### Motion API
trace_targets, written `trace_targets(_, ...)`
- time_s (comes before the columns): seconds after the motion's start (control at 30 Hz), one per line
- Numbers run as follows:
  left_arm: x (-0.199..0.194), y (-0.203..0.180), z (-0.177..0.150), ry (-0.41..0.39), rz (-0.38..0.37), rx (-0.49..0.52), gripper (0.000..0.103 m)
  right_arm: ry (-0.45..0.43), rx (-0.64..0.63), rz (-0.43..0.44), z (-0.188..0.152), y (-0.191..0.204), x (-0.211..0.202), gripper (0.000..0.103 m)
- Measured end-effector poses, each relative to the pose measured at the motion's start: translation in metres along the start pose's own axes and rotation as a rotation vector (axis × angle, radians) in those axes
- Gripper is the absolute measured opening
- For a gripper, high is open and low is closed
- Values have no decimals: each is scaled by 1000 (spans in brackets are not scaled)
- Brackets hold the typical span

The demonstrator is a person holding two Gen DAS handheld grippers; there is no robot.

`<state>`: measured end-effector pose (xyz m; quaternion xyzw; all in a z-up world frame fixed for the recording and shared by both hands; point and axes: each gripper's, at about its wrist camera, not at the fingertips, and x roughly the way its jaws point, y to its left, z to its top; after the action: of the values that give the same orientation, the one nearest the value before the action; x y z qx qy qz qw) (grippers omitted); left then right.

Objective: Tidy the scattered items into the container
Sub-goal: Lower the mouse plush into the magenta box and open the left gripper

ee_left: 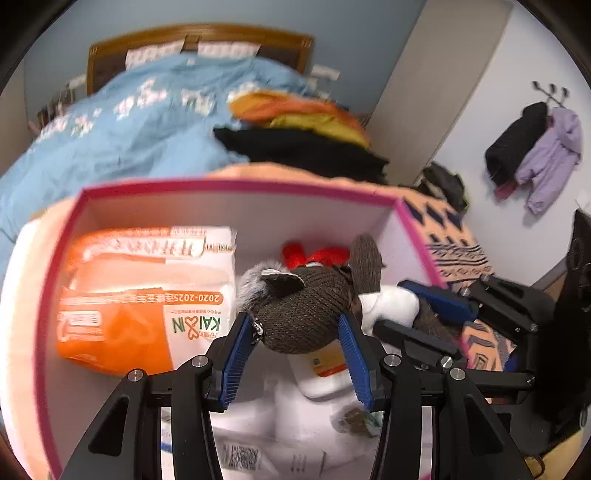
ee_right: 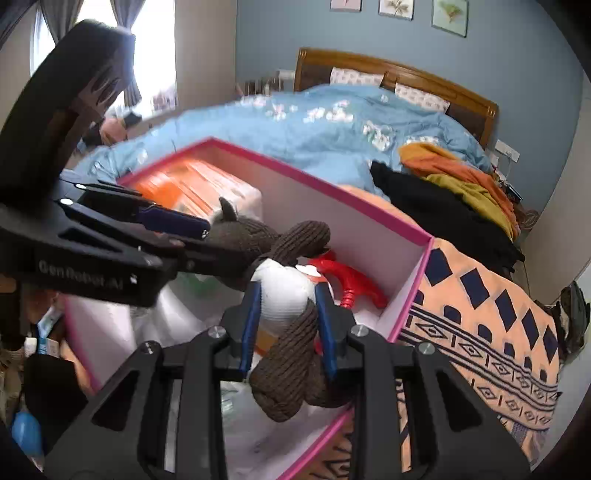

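A rumpled blue floral duvet is covering the wooden-headboard bed, black and orange-yellow clothes are lying heaped on it, and a lilac jacket is hanging on the wall.

A bedroom in a home; a bed with a wooden headboard and a rumpled blue flowered quilt fills the room; pillows lean against the headboard; loose clothes lie heaped on a patterned orange blanket; coats hang from wall hooks; framed pictures line the blue wall; curtains frame a bright window.
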<state>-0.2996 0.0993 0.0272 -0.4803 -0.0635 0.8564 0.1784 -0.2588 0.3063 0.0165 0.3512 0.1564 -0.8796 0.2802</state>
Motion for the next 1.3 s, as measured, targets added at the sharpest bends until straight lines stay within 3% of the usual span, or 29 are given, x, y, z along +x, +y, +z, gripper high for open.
trace_targets(0.33,13,-3,6,37,41,8,48,103,-76,-108,4,-5,33,33)
trace_targets(0.53,22,-3,11,77,49,12,48,152,-194,-197,-3,7,48,35)
trace_targets(0.97,29,-12,12,68,123,66,48,104,-186,-171,-8,18,24,42)
trace_targets(1.23,15,-9,11,10,79,57,55,134,-198,-154,-12,21,32,42)
trace_targets(1.3,13,-9,11,1,67,57,62,139,-179,-168,-11,16,37,42)
